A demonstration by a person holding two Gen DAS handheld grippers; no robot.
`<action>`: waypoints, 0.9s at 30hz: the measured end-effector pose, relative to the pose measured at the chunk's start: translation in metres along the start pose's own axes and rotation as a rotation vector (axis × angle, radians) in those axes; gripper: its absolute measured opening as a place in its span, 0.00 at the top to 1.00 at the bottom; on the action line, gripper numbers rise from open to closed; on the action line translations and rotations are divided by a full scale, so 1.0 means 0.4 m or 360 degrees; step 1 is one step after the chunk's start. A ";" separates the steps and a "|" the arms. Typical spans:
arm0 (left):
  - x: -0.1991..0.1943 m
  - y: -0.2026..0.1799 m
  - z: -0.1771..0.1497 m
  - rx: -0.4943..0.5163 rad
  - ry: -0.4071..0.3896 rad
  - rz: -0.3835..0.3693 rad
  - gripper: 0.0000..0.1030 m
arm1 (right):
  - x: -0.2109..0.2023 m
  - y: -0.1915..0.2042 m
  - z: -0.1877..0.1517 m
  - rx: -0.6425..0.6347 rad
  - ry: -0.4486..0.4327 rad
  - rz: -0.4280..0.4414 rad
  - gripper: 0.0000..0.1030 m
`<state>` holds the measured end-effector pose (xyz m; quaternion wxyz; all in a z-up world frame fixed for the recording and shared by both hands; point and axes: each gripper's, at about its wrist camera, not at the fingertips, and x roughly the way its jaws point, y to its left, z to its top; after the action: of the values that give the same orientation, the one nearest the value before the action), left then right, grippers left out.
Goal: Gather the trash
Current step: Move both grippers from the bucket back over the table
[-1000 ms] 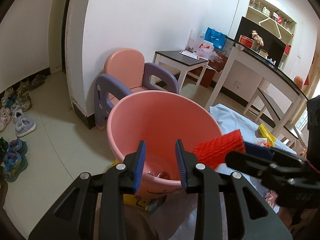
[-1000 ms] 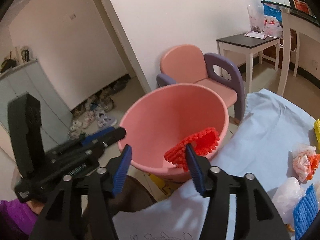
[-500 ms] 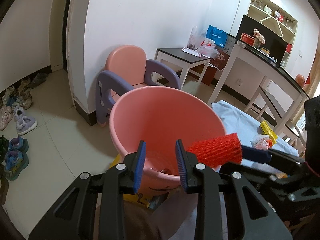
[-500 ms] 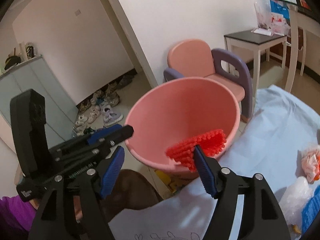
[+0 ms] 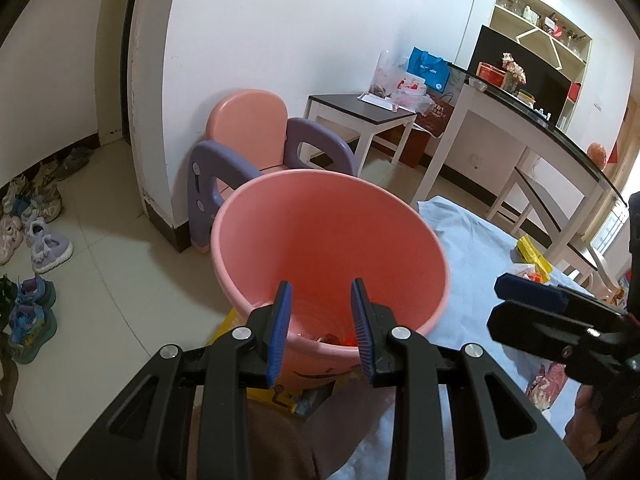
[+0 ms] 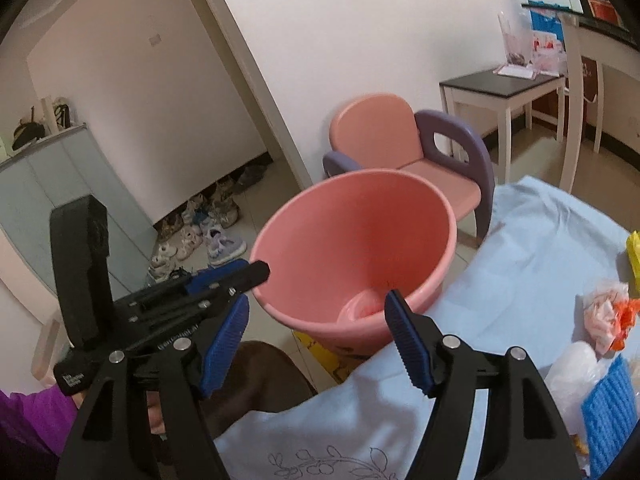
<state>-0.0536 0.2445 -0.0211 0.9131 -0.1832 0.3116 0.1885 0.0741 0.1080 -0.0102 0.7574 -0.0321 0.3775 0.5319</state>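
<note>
A pink bucket (image 5: 328,236) leans toward me beside the table's edge. My left gripper (image 5: 320,286) reaches over its near rim, jaws apart, nothing pressed between the pads. In the right wrist view its tip (image 6: 254,270) sits at the bucket's left rim (image 6: 280,240). My right gripper (image 6: 316,300) hangs open and empty above the bucket's mouth; it also shows from the side (image 5: 496,300). A bit of red mesh (image 5: 348,338) lies at the bucket's bottom. On the blue tablecloth (image 6: 540,240) lie a crumpled white-and-orange wrapper (image 6: 604,316), a blue mesh piece (image 6: 612,412) and a yellow item (image 6: 634,256).
A pink and purple child's chair (image 5: 248,120) stands behind the bucket against the wall. A yellow box (image 5: 272,394) sits under the bucket. Several shoes (image 5: 40,240) line the floor at left. A small dark-topped side table (image 5: 360,108) and a long counter (image 5: 540,128) stand further back.
The red mesh that hung at my right gripper's finger is gone from the jaws and lies in the bucket. The right jaws stand wider. The left gripper has not moved.
</note>
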 end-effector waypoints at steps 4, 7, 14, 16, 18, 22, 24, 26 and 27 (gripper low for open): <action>-0.002 0.000 0.000 0.0002 0.0000 -0.0001 0.70 | -0.015 0.005 -0.001 -0.0014 -0.0013 -0.0026 0.33; -0.006 -0.010 0.001 0.0012 0.0004 -0.0012 0.70 | -0.036 0.009 -0.013 -0.0024 -0.0035 -0.0057 0.33; -0.017 -0.049 0.004 0.0063 0.0008 -0.0063 0.70 | -0.101 -0.011 -0.053 -0.0029 -0.0086 -0.0208 0.33; -0.018 -0.066 0.005 0.0082 0.0009 -0.0081 0.70 | -0.125 -0.027 -0.072 -0.0005 -0.0096 -0.0247 0.33; -0.020 -0.084 0.003 0.0102 0.0011 -0.0103 0.70 | -0.155 -0.048 -0.094 0.0024 -0.0107 -0.0313 0.33; -0.022 -0.131 -0.007 0.0155 0.0026 -0.0161 0.70 | -0.224 -0.095 -0.141 0.0098 -0.0158 -0.0453 0.36; -0.022 -0.156 -0.014 0.0187 0.0034 -0.0191 0.70 | -0.268 -0.118 -0.164 0.0138 -0.0189 -0.0527 0.40; -0.021 -0.187 -0.020 0.0221 0.0045 -0.0230 0.70 | -0.309 -0.140 -0.185 0.0173 -0.0216 -0.0602 0.43; -0.019 -0.203 -0.024 0.0238 0.0052 -0.0251 0.70 | -0.323 -0.150 -0.190 0.0188 -0.0221 -0.0629 0.44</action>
<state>-0.0268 0.1685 -0.0056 0.9310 -0.1416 0.3244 0.0891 0.0636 -0.0531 -0.0072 0.8717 -0.0243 0.3413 0.3508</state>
